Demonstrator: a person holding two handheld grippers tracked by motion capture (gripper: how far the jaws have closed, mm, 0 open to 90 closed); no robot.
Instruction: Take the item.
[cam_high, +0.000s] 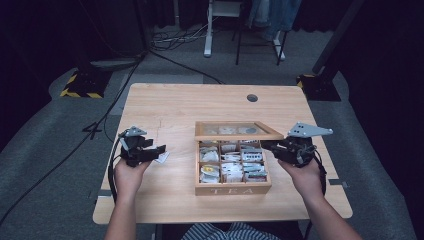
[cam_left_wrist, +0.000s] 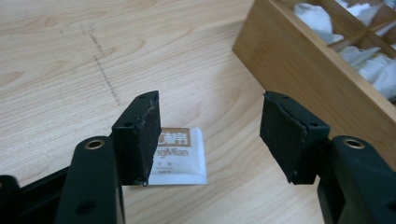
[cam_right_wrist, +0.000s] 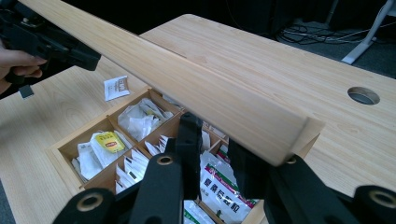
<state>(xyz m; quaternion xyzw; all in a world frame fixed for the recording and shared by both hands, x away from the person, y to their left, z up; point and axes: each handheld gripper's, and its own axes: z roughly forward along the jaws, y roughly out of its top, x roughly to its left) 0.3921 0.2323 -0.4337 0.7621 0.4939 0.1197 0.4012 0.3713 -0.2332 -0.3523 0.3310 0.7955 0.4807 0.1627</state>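
Between the spread jaws of our left tool (cam_left_wrist: 210, 135) and a bit toward its left jaw, there's a small white sachet (cam_left_wrist: 180, 156) lying flat on the desk (cam_left_wrist: 70, 70), partly tucked behind that jaw's pad. The jaws are wide open and nothing's in them, so our guess is the sachet either just got set down there or is about to be picked up; we honestly can't tell which. It sits apart from the wooden tea box (cam_high: 232, 189), which is off to the tool's right. Over on the other side, our right tool (cam_right_wrist: 212, 154) is up at the corner of the box's lid (cam_right_wrist: 196, 88), with the front edge of the lid resting across the jaws. That looks like the reason the lid is hanging half-raised: the tool props it so the compartments full of tea bags (cam_right_wrist: 105, 142) stay reachable. Whether those jaws are actually pinching the lid or just supporting it from below, we can't tell from here. The box itself sits square on the desk with its TEA label facing us.
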